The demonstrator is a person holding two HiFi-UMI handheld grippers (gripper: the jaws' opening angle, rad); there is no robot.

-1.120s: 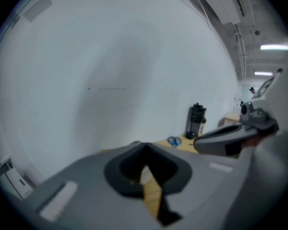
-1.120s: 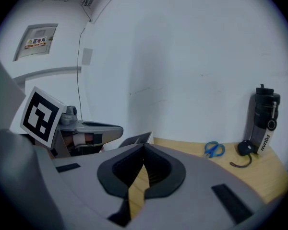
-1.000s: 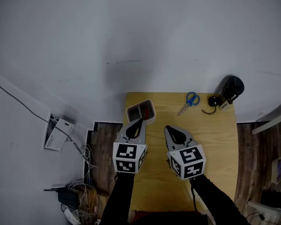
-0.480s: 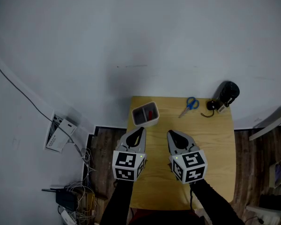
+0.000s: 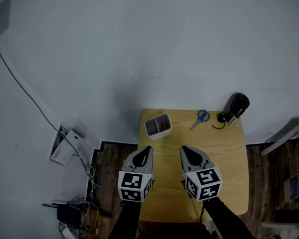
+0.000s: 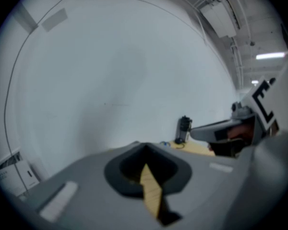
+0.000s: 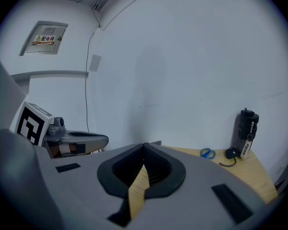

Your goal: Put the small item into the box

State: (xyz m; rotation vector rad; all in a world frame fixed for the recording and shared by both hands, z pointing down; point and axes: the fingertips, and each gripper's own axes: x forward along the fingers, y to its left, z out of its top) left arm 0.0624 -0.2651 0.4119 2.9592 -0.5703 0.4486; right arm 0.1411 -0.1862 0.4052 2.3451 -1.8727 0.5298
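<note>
Right now both of your grippers are empty. The left gripper (image 6: 144, 147) has its jaws pressed together at the tips, with only wood showing through the slit behind them, and the right gripper (image 7: 144, 146) is the same. They hang side by side over the near half of the tabletop (image 5: 224, 173), well apart from everything on it.

The box (image 5: 150, 129) stands at the far left corner, and a small red item (image 5: 162, 126) already lies inside it. If the scissors (image 5: 203, 116) are what is left to move, expect trouble there. They lie flat near the far edge, so a shallow pinch could skid them toward the wall or into the black bottle (image 5: 237, 105) close by and tip it. Spread the jaws before you reach.

The box looks light and sits right at the corner, so a nudge from your left gripper could push it off the left edge. That gripper already rides along this edge, above the floor and its cables (image 5: 82, 203). The middle and right of the tabletop are bare, so approach from there.
</note>
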